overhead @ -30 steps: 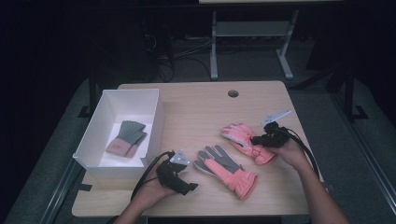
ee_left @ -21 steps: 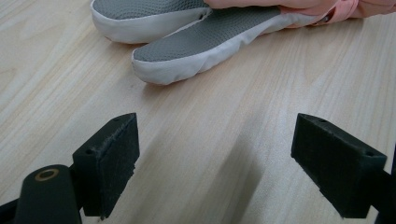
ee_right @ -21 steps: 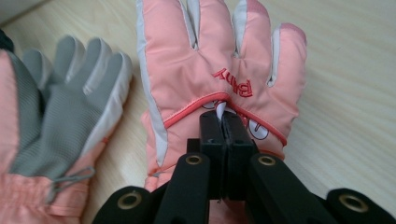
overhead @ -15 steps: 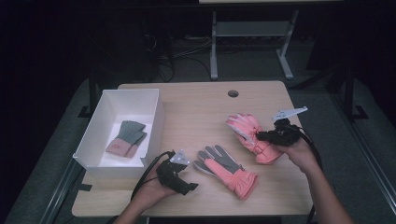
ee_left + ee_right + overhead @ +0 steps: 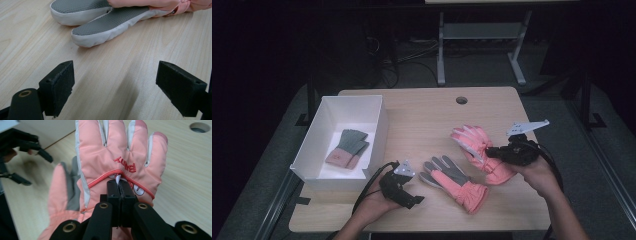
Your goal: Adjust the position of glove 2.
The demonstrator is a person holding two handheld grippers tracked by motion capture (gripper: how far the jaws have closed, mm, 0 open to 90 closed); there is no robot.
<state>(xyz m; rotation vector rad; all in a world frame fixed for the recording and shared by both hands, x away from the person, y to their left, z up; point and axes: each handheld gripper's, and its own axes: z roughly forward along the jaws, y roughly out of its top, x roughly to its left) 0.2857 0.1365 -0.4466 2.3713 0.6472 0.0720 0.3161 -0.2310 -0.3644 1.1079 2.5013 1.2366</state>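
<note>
Two pink gloves are on the wooden table [image 5: 422,112]. One pink glove [image 5: 479,150] [image 5: 117,157] hangs lifted at the right, its back side up, with my right gripper [image 5: 492,152] [image 5: 119,185] shut on a pinch of its fabric. The second pink glove [image 5: 454,182] lies palm up with grey fingers [image 5: 100,27] at the table's middle front. My left gripper [image 5: 412,200] [image 5: 115,87] rests low at the front left, open and empty, pointing at those grey fingertips.
A white box [image 5: 377,107] stands at the table's left with a green and pink glove [image 5: 348,146] in it. A round cable hole [image 5: 461,100] is near the far edge. A metal stand [image 5: 477,40] stands on the floor behind the table.
My right gripper has risen and moved right with the pink glove, lifting it off the table. The left gripper and the other glove have stayed put.
</note>
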